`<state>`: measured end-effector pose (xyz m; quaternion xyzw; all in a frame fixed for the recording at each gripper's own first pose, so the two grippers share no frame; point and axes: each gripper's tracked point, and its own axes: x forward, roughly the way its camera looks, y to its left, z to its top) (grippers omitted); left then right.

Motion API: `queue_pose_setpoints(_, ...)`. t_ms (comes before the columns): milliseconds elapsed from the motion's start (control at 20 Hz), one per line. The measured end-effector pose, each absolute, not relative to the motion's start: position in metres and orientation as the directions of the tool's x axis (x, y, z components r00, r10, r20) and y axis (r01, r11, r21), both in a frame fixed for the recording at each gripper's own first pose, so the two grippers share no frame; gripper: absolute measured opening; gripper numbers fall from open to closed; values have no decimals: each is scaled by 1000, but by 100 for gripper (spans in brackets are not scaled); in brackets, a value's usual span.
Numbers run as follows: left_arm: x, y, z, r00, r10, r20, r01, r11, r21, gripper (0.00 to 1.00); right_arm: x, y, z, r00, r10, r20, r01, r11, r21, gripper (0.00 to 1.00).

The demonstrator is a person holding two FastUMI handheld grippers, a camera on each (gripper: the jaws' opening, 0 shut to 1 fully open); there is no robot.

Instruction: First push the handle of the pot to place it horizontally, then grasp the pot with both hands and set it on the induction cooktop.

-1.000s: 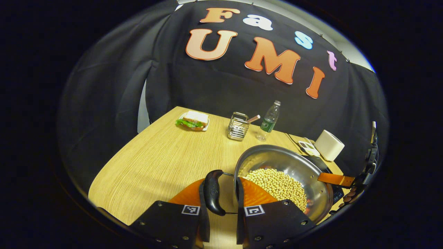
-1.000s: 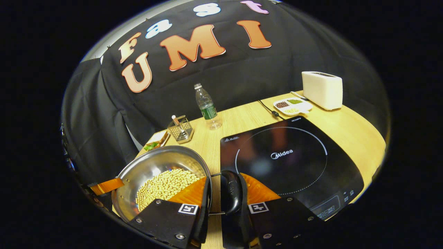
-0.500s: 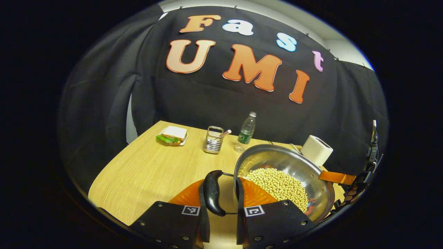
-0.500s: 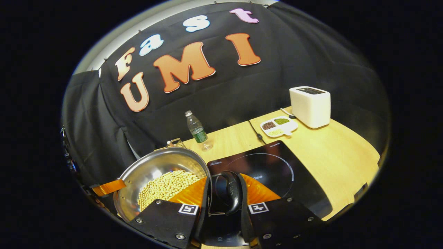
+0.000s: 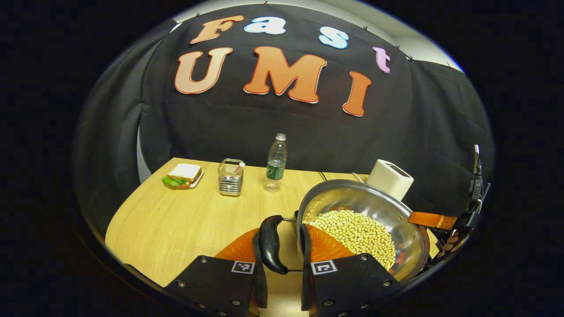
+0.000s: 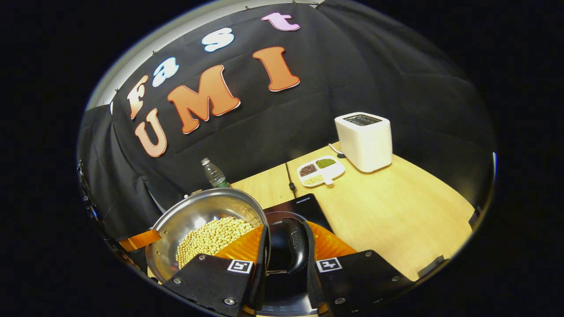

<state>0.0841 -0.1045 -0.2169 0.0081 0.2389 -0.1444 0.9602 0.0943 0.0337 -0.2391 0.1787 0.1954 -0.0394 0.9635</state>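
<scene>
Moved since the earlier frames: pot (image 5: 387, 207) carried rightward, so that in the right gripper view the cooktop (image 6: 304, 204) has slid from full display to a small dark corner under the pot and handle, and more bare desk (image 6: 396, 211) lies open toward the right edge; in the left gripper view the sandwich (image 5: 183, 174), wire holder (image 5: 231, 177) and bottle (image 5: 275, 163) have shifted leftward along the far edge. Pot: steel, part-filled with soybeans (image 5: 357, 233), held off the desk between both tools, now over the cooktop's near part as far as can be judged. Left gripper (image 5: 280, 264): fingers clamped on the pot's left loop handle (image 5: 269, 244), one inside the loop against the pot wall, one outside. Right gripper (image 6: 285, 264): fingers closed likewise on the right handle (image 6: 294, 248); it also appears at the far side of the pot in the left gripper view. Toaster (image 6: 365, 141) and divided dish (image 6: 319, 171) stand near the far right corner. Step in hand: handles already level, two-handed carry toward the cooktop. Next move calls for centring the pot over the cooktop ring, lowering both sides evenly so the beans stay in, then releasing.
</scene>
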Motion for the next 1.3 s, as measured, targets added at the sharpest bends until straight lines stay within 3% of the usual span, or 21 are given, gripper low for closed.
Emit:
queue_pose_setpoints(550,97,-183,-268,774,-324,-545,341,937,-72,31,101,-39,-270,896,-65,-439,234,910,343,38)
queue_pose_setpoints(1300,100,-197,-292,738,-327,-590,333,937,-103,33,101,-56,-279,887,-68,-457,260,891,373,38)
